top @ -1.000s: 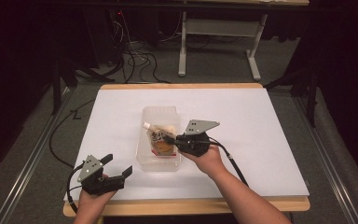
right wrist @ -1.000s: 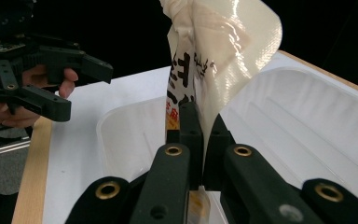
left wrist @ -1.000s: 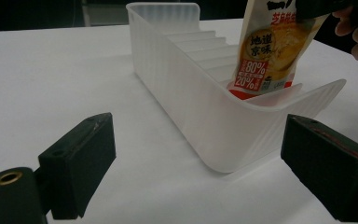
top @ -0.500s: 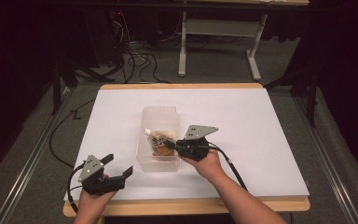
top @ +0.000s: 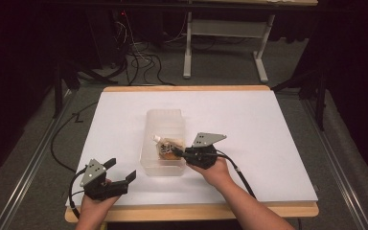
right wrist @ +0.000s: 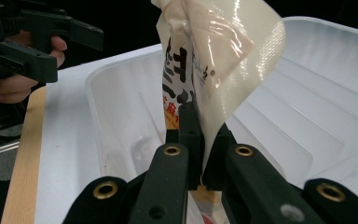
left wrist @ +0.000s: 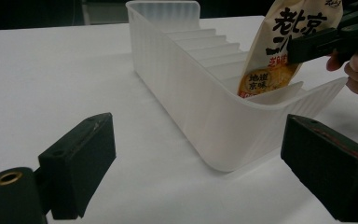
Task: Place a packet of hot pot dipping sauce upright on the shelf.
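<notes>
A clear ribbed plastic bin (top: 165, 123) stands in the middle of the white table top (top: 249, 124). My right gripper (top: 178, 153) is shut on a snack packet (top: 166, 146) with black characters and holds it upright, its lower end inside the bin's near end. In the right gripper view the packet (right wrist: 214, 56) rises from between the closed jaws over the bin (right wrist: 317, 93). In the left gripper view the packet (left wrist: 284, 42) stands in the bin (left wrist: 200, 93). My left gripper (top: 120, 173) rests open near the table's front left corner with nothing between its jaws.
The table's wooden front edge (top: 191, 212) runs just under both hands. Cables (top: 139, 62) and a grey table leg frame (top: 220, 38) lie on the floor beyond the far edge. White surface lies to the left and right of the bin.
My right gripper has sunk with the packet, bringing its lower end down into the bin's near end. The left gripper has stayed where it was.
</notes>
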### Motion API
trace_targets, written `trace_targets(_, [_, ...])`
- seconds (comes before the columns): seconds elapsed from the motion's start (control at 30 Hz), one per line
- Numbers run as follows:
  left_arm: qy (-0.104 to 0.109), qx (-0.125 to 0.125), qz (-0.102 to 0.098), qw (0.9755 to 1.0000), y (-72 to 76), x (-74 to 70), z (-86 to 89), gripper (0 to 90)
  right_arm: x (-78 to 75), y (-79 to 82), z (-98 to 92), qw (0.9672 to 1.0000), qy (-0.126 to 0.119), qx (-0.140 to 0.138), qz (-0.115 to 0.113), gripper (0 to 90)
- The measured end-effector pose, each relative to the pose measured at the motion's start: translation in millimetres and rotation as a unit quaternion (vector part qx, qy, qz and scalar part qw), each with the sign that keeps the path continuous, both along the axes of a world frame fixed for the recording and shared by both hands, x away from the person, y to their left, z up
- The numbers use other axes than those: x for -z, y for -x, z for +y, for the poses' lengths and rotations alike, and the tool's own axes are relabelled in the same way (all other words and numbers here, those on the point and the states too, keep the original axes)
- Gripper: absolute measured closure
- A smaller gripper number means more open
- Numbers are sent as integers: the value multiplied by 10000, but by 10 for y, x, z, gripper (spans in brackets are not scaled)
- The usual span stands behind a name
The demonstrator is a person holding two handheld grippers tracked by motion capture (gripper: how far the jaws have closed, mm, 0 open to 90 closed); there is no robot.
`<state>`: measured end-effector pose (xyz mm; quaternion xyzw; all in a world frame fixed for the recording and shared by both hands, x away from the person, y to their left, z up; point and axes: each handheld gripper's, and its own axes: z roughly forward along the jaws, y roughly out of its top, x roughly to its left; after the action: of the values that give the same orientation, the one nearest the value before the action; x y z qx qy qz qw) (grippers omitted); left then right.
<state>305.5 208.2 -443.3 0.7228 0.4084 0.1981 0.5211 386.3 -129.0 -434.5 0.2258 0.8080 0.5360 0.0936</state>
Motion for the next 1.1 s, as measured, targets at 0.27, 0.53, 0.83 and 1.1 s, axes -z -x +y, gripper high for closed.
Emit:
trace_targets(0.27, [9,-42,1,10000,5,-2,8,106,-39,-21,-6,10000,50,38,64,801])
trace_targets(0.53, [4,-41,-4,10000,6,-2,6,105,-127,-23,-26,9999,-74,115,88,562])
trace_targets(0.83, [-14,-41,17,10000,-3,5,5,106,-227,18,-67,9993,-208,303,-27,271])
trace_targets(1.1, [-39,-58,51,10000,-12,13,7,106,-303,95,-187,9983,-230,531,-110,157])
